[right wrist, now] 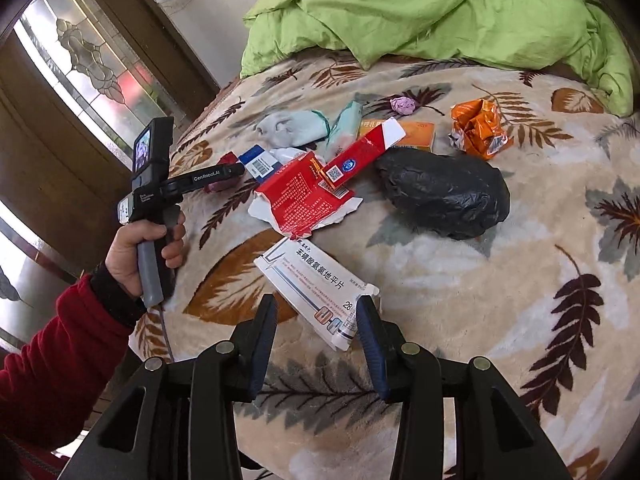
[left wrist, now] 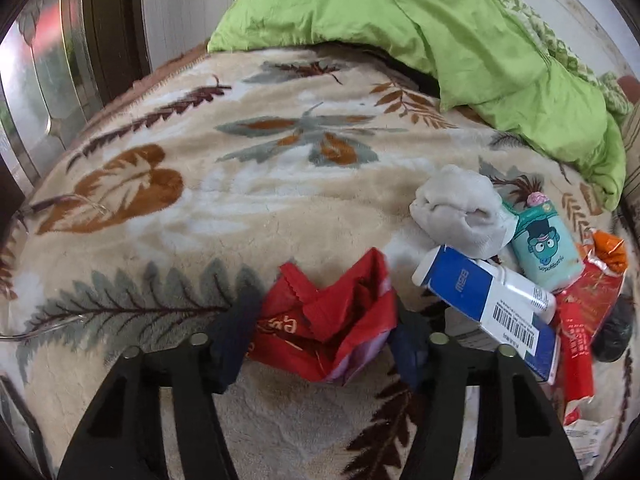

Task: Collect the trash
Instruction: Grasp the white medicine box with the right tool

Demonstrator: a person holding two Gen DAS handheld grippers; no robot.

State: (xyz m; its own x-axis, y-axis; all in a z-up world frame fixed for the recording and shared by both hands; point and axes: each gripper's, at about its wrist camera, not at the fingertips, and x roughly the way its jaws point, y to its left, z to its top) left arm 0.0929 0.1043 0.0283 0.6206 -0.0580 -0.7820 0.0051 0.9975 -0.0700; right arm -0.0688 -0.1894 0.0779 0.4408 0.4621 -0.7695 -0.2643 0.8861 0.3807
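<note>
Between the left claw (left wrist: 320, 344) pads sits a crumpled red wrapper (left wrist: 332, 320), on the leaf-print blanket (left wrist: 240, 200) covering the bed. Jaws stand partway apart; the pads flank the wrapper, but whether they press it I cannot tell. Risk: the foil is springy and bunched, so a shallow close could pinch one flap only and let it slide out on the lift. The plush pile under it could also snag in the pads.

Right of that claw, near: blue-and-white box (left wrist: 488, 304), grey balled sock (left wrist: 460, 212), teal cartoon packet (left wrist: 548, 248), red cartons. A sideways drift could nudge the box.

Right claw (right wrist: 316, 332): jaws partway apart, straddling the near corner of a flat white medicine box (right wrist: 316, 284). No firm pinch visible. Risk: the box lies flat on soft pile with only a torn corner between the pads; closing there may bend the card or tip it free.

Beyond this claw: torn red carton (right wrist: 304, 196), black plastic bag (right wrist: 444, 192), orange wrapper (right wrist: 478, 128), small purple wad (right wrist: 404, 105). Green duvet (right wrist: 440, 12) far behind. Most trash not yet gathered.

Left hand (right wrist: 140, 248), red sleeve (right wrist: 60, 352), works close to the pile; both claws reaching the same heap could collide.
</note>
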